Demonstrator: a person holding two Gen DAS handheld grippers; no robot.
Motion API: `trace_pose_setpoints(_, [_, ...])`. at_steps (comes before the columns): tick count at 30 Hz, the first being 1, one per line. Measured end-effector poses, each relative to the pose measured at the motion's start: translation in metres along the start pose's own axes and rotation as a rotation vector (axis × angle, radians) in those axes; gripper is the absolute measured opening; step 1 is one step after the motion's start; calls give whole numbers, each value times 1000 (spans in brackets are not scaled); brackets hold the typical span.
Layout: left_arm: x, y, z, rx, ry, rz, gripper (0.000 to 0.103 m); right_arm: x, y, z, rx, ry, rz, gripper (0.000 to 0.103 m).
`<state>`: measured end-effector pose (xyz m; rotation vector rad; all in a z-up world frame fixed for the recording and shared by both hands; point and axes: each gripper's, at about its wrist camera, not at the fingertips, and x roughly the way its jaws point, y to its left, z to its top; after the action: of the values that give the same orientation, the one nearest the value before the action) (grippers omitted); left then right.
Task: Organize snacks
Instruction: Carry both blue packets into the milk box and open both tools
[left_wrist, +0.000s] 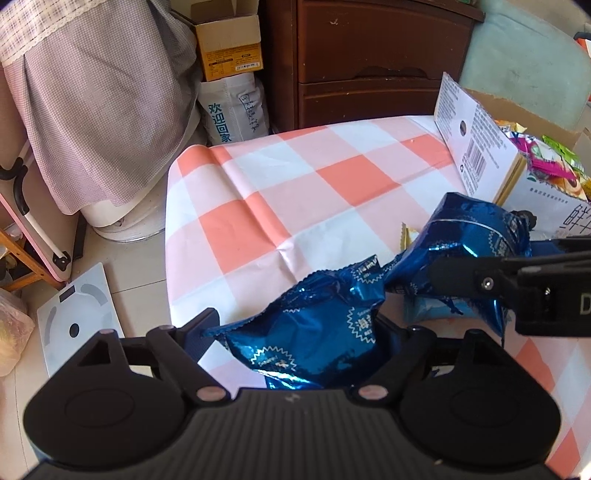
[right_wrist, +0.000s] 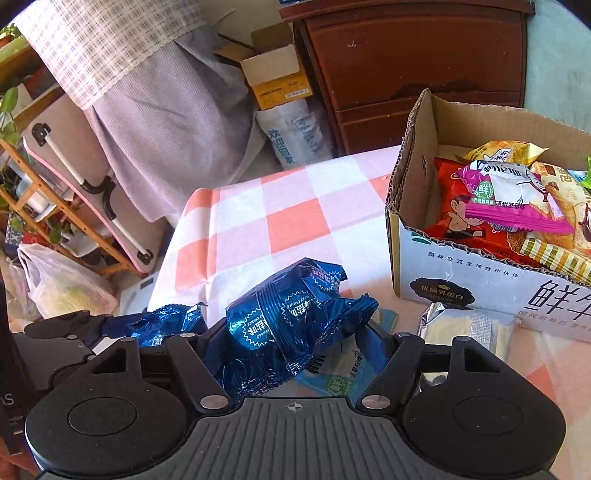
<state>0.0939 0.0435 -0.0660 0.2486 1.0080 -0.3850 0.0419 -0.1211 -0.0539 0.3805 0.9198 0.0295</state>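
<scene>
The left tool (left_wrist: 295, 325) has a blue foil snack packet (left_wrist: 314, 332) between its fingers, which stand wide; whether the pads press on the wrapper cannot be told, since the packet hides them. The right tool (right_wrist: 295, 332) holds a second blue foil packet (right_wrist: 288, 306) in its gap, jaws partly spread around the puffed wrapper, and here too the contact is hidden; in the left wrist view its black finger reaches in from the right across that second packet. The two packets lie just beside each other, their crimped ends touching or nearly so.

The step in hand looks like picking up the blue packets to put them away; the next move calls for a firm pinch on crinkly, slippery foil without crushing what is inside, then a lift toward the box.

Under the right tool lie a pale blue sachet (right_wrist: 340, 373) and a silver packet (right_wrist: 461, 328); beyond and to the right stands the open cardboard box (right_wrist: 406, 166), already piled with bright snack bags (right_wrist: 517, 199). The surface (left_wrist: 295, 184) wears an orange-and-white checked cloth; past its far edge are a dark wooden cabinet (left_wrist: 369, 55), a yellow carton (left_wrist: 229, 48), a draped checked cloth (left_wrist: 92, 92) and, on the floor, bathroom scales (left_wrist: 77, 314).
</scene>
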Motion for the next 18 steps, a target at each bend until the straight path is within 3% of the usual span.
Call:
trace_pose_setpoints(5, [-3,0,2,-18,-5,-10,79,-4,1,-2,-21,-17,-8,60])
trace_pose_setpoints(18, [-28,-5,15,-24,-97,36,79,-23,-3,2,-31,-71,2,59])
